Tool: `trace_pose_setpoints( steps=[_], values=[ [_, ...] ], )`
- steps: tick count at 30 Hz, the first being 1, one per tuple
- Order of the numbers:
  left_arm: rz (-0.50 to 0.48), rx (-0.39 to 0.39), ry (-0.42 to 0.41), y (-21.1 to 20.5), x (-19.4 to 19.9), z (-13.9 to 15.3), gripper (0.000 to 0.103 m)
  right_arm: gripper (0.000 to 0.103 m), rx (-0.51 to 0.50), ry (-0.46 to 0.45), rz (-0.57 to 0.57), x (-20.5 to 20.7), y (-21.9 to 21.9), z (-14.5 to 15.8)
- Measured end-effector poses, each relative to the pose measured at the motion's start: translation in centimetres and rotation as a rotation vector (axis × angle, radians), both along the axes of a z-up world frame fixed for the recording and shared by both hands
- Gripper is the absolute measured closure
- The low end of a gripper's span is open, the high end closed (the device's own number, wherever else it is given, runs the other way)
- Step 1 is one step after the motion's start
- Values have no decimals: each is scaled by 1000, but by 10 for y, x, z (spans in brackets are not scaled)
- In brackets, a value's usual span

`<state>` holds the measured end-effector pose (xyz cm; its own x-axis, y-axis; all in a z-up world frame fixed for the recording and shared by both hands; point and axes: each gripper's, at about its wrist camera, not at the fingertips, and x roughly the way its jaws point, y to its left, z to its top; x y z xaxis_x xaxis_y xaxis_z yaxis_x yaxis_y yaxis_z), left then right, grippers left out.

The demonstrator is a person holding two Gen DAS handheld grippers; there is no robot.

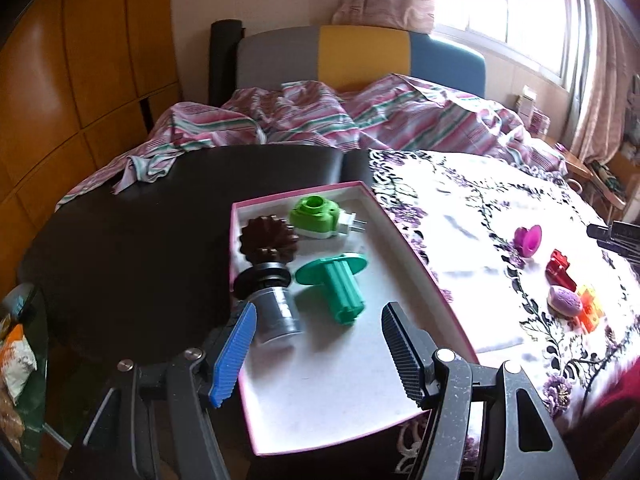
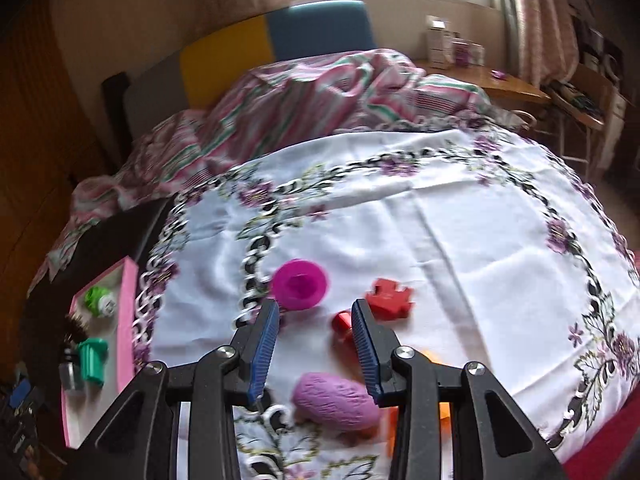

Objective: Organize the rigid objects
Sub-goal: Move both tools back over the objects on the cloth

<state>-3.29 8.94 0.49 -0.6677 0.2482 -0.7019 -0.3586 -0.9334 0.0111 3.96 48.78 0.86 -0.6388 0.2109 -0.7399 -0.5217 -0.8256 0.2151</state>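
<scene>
A white box with a pink rim (image 1: pixel 420 264) lies on the table. It holds a brown gear-shaped piece (image 1: pixel 268 240), a light green plug part (image 1: pixel 316 216), a teal spool (image 1: pixel 336 280) and a grey cylinder with a black disc (image 1: pixel 276 312). My left gripper (image 1: pixel 320 312) hovers over the box's near half, open and empty. On the flowered cloth (image 2: pixel 440 220) lie a magenta cup (image 2: pixel 300 284), two red pieces (image 2: pixel 390 296), a purple oval (image 2: pixel 336 404) and an orange piece (image 2: pixel 440 408). My right gripper (image 2: pixel 316 306) hangs above them, open, with nothing between its pads.
A dark table top (image 1: pixel 140 240) lies left of the box. Behind the table is a bed with a striped duvet (image 1: pixel 320 120) and a colour-block headboard. Wooden wardrobe doors (image 1: pixel 80 60) fill the left. A desk (image 2: pixel 500 80) and a chair stand at the right by the window.
</scene>
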Motion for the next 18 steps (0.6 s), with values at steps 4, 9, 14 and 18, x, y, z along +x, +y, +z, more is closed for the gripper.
trace_pose_setpoints(
  steps=[4, 9, 14, 18],
  values=[
    [-40, -12, 0, 17, 1, 0, 37, 62, -79, 15, -130, 21, 27, -17],
    [-112, -18, -19, 42, 2, -2, 37, 62, -131, 83, -211, 36, 46, -12],
    [-208, -22, -33, 78, 5, -5, 37, 62, -186, 123, -261, 48, 56, -11],
    [-276, -5, -73, 110, 3, -6, 37, 62, -242, 133, -296, 54, 66, -18]
  ],
)
